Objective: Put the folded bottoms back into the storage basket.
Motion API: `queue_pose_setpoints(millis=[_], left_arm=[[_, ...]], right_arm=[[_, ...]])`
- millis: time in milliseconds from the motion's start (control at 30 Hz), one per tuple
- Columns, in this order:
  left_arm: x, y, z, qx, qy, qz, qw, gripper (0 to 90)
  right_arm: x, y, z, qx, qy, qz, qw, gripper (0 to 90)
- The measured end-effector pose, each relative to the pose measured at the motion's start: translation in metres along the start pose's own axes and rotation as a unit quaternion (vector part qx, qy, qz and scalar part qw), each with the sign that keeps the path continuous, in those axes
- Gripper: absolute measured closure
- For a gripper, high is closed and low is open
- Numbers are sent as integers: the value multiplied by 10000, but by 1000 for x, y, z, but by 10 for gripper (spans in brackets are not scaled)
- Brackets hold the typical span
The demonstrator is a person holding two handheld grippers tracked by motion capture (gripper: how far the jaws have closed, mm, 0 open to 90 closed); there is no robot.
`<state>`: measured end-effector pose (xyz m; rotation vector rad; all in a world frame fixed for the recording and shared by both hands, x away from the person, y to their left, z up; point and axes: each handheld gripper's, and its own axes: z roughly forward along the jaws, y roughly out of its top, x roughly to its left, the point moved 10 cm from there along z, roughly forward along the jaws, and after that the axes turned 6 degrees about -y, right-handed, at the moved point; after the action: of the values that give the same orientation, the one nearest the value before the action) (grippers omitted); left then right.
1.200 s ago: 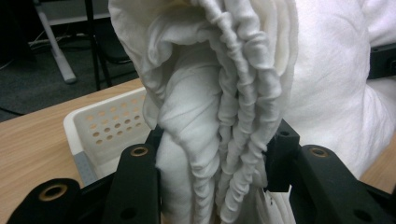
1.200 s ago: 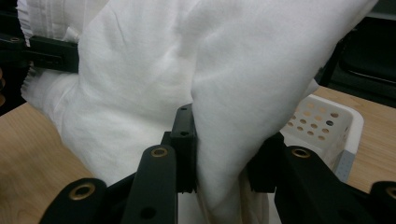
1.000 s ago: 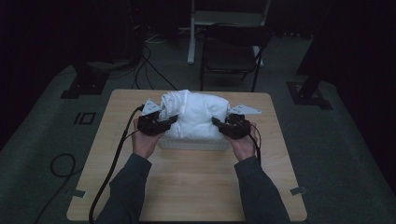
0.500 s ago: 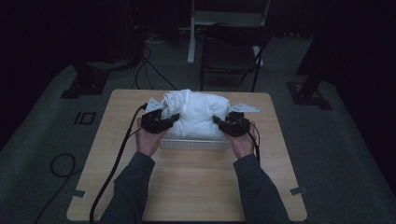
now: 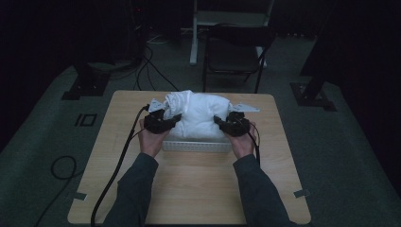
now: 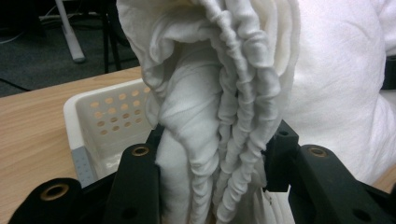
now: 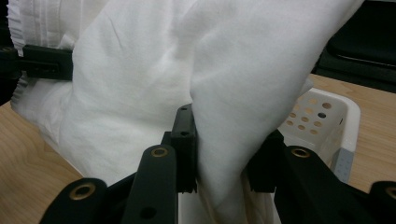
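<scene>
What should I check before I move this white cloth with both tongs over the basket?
1. Left tongs shut on the cloth: ok, a gathered, bunched edge sits between the jaws.
2. Right tongs shut on the cloth: ok, a fold is pinched between the jaws.
3. Basket under the cloth: ok, its white perforated wall shows below the bundle.
4. Cloth free of the basket rim: cannot tell, the bundle hides the inside.
5. Basket well on the table: ok, bare wood shows on every side.
6. Cable from the left tongs clear of the basket: ok, it trails off the near edge.
</scene>
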<state>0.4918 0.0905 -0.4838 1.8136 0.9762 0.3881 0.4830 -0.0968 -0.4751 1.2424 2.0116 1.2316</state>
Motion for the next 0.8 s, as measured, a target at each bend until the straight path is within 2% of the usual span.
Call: queue_pose_setpoints(millis=[267,800], left_arm=[[4,-6,11,86,67,-106,9999,586],[9,-17,26,236,212,-172,9993,587]], right_arm=[[-6,-5,9,98,-46,53,9999,692],[-12,-16,23,223,-106,119,9996,692]])
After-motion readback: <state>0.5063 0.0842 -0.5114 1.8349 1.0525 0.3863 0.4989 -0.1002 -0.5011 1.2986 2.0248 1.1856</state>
